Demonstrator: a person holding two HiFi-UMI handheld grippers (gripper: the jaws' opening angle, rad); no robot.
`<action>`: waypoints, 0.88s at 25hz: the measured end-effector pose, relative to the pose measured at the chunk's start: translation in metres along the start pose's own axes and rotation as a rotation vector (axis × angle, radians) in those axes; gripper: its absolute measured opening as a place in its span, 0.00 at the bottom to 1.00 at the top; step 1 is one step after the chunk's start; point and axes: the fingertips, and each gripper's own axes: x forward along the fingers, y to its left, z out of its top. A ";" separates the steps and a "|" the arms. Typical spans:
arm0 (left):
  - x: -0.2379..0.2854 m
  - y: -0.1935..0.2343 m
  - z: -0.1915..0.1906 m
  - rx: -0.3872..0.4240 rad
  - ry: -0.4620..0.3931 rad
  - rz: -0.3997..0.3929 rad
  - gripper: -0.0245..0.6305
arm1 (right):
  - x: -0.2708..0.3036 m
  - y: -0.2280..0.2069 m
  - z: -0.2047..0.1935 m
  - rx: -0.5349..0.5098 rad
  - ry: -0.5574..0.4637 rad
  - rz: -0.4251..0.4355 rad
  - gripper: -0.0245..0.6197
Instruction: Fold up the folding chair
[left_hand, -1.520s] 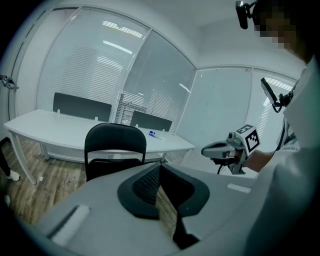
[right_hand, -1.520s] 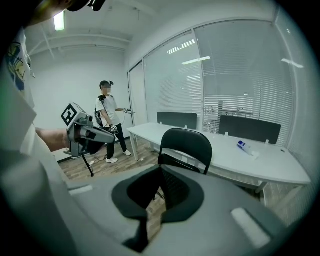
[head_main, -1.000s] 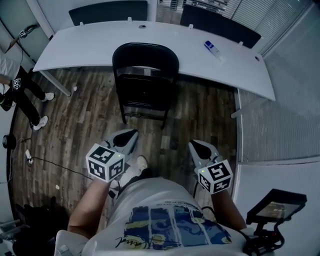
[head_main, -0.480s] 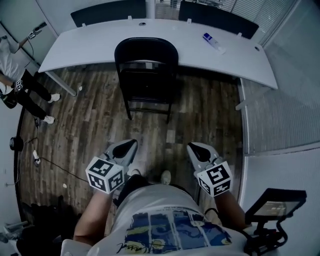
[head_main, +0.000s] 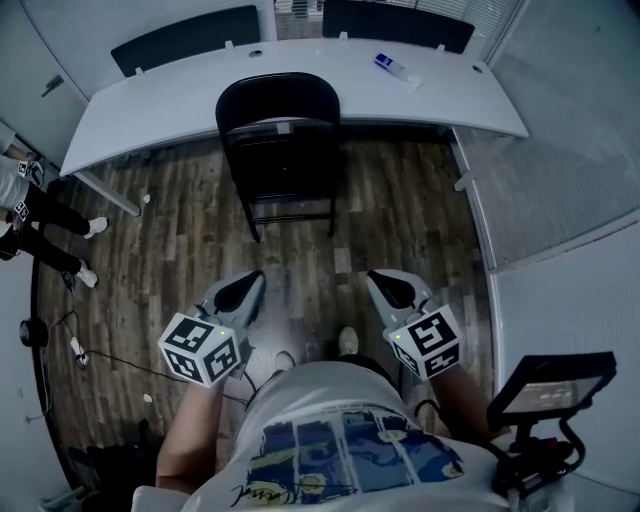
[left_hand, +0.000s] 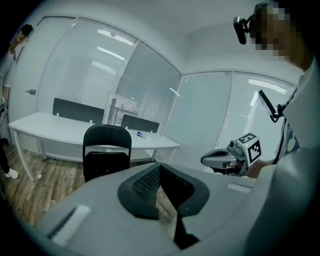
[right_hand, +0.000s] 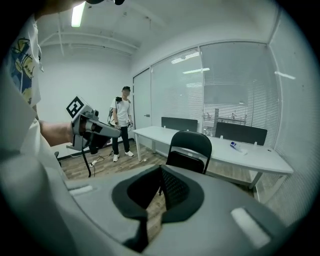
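I am holding both tools out toward the folding chair (head_main: 280, 150), which is standing fully unfolded on the wooden floor (head_main: 400, 220), well apart from me. The left hand-held gripper (head_main: 250, 284) and the right hand-held gripper (head_main: 384, 286) are each pressed together with nothing between the pads, so neither 1 is ready to take the frame.

The first risk I am seeing is arriving at the chair with the jaws shut and only shoving it. On smooth boards that would probably send it sliding into the tabletop (head_main: 180, 105) just behind it.

The backrest is rounded and dark, and I am guessing the tubing is slick. A 2-pad pinch could roll off it as the seat swings up, and the chair could tip over or snap shut on a pad.

Cables (head_main: 100, 335) are lying on the floor to the near left of the chair, so a careless step could snag them. A bystander (head_main: 35, 215) is standing farther left.
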 end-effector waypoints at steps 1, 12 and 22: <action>-0.008 0.005 -0.004 0.005 0.013 -0.008 0.05 | 0.002 0.011 0.002 0.001 0.004 -0.005 0.04; -0.072 0.022 -0.049 0.081 0.066 -0.081 0.05 | 0.010 0.108 0.003 0.004 -0.008 -0.034 0.04; -0.107 0.032 -0.069 0.079 0.081 -0.141 0.05 | 0.013 0.162 0.006 -0.001 0.004 -0.044 0.04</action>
